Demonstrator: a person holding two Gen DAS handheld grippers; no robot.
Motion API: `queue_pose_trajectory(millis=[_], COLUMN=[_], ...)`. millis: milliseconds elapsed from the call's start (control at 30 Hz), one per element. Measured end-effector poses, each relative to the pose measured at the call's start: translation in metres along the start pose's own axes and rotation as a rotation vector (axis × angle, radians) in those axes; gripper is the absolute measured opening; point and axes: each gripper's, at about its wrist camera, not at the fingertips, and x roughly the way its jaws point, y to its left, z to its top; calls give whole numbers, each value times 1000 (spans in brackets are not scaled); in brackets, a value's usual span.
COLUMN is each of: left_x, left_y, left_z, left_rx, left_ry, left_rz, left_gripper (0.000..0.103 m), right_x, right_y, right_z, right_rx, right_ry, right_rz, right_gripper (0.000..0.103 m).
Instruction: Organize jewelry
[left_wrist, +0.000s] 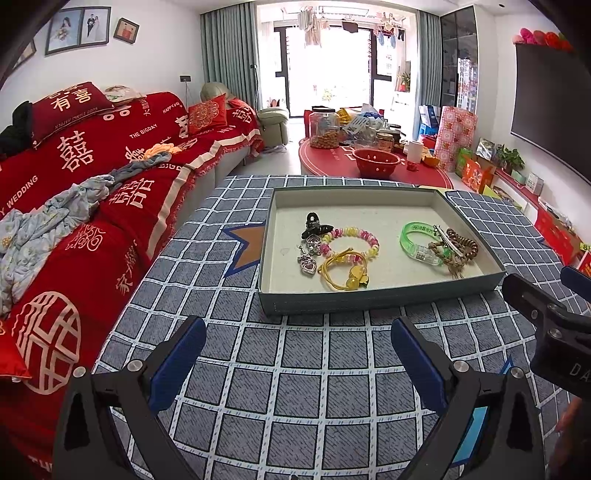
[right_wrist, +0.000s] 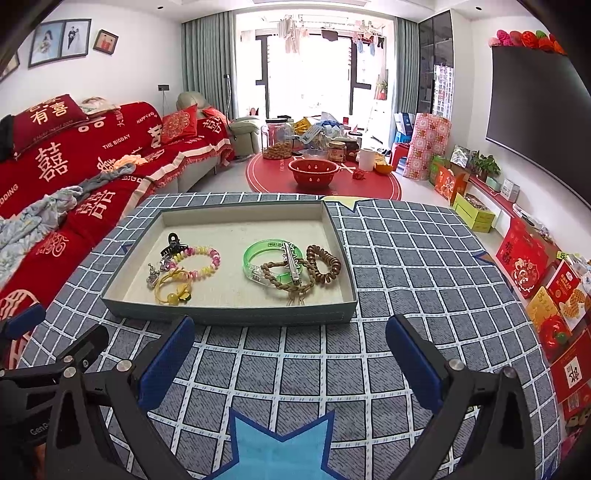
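The right gripper (right_wrist: 290, 354) hovers over the grid-patterned counter (right_wrist: 406, 258), its blue-padded fingers (right_wrist: 168, 363) spread wide with nothing between them. Just beyond lies a shallow grey tray (right_wrist: 229, 314). In its left half sit a black claw clip (right_wrist: 173, 244), a pastel bead bracelet (right_wrist: 201, 260), silver charms (right_wrist: 153, 276) and a yellow hair tie (right_wrist: 171, 291). In its right half a green bangle (right_wrist: 258, 254), a silver hair clip (right_wrist: 291, 264), a braided cord bracelet (right_wrist: 284, 286) and a brown bead bracelet (right_wrist: 325, 264) overlap. The left gripper (right_wrist: 55, 354) shows at the lower left edge.

Tablecloth (right_wrist: 406, 258) blue-grey with white grid; tray (right_wrist: 229, 317) grey-green outside, cream inside; bangle (right_wrist: 255, 254) clear green; bead bracelet (right_wrist: 207, 258) pink/yellow/white; hair tie (right_wrist: 170, 291) yellow; clip (right_wrist: 173, 242) black.
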Motion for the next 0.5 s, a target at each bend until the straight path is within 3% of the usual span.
queue_pose_trajectory(millis=[500], left_x=[2], left_y=[-2], left_z=[1], left_rx=[1], left_ry=[-1], left_rz=[3], left_gripper=[103], right_x=[3], right_y=[7], right_z=[1], right_rx=[3], right_ry=[-4], right_rz=[9], right_gripper=[103])
